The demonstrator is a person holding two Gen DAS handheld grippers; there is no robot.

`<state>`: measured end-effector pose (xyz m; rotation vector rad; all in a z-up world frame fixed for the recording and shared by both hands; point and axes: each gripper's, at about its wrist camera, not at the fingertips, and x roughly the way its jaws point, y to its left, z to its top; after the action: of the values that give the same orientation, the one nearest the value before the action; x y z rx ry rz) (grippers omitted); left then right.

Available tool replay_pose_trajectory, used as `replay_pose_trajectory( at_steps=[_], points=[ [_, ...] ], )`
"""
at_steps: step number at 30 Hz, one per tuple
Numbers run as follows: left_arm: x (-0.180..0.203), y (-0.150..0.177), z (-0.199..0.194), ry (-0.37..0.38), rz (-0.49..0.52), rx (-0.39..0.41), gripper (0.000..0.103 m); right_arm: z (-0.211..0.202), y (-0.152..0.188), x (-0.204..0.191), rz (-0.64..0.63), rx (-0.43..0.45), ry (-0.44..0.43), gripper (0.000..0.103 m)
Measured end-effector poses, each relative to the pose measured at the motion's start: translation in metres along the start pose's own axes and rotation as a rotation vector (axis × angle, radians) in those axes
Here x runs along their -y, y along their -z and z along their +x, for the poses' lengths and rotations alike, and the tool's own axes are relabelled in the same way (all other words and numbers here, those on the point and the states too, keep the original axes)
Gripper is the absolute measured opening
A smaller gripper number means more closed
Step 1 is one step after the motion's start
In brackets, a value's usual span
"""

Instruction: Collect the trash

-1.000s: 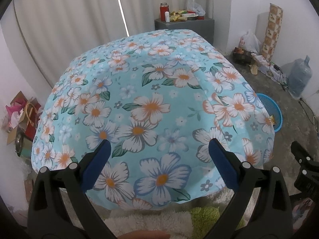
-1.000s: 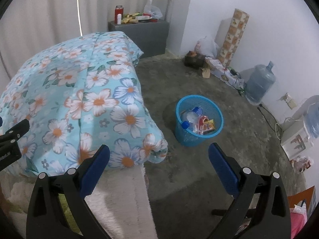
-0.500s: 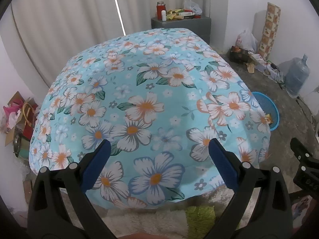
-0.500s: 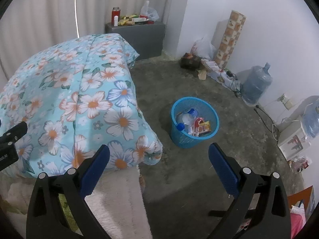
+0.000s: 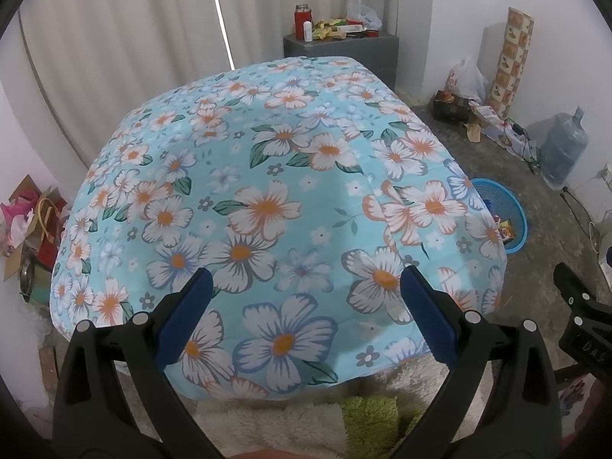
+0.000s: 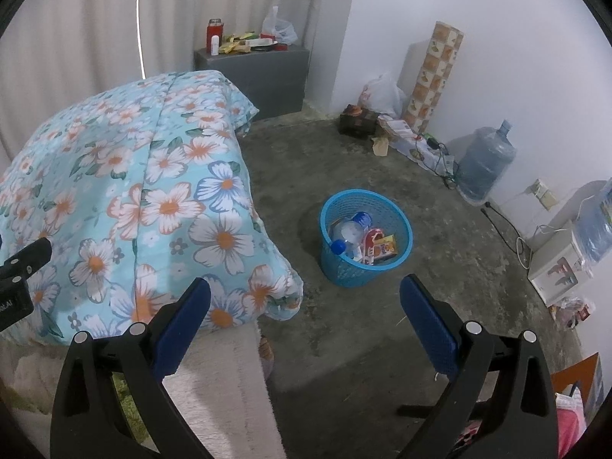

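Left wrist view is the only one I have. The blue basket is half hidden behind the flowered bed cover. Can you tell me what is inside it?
Observer: In the right wrist view the blue basket shows whole: plastic bottles with blue caps and some snack packets lie in it.
Operator: Is the floor around the basket free?
Observer: Yes, bare concrete floor surrounds it; the bed cover hangs apart from it.
Operator: Does the right gripper hold anything?
Observer: No, the right gripper is open and holds nothing, above the floor short of the basket.
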<state>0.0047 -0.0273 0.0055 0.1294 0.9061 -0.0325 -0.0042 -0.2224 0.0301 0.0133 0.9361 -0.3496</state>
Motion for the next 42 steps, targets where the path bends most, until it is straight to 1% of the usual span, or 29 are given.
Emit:
replay_pose_trajectory(
  at_steps=[42],
  points=[
    [-0.0025, -0.0023, -0.0002, -0.004, -0.001, 0.002, 0.094, -0.0003, -0.0002, 0.0002, 0.002, 0.001, -0.001, 0.096]
  ],
)
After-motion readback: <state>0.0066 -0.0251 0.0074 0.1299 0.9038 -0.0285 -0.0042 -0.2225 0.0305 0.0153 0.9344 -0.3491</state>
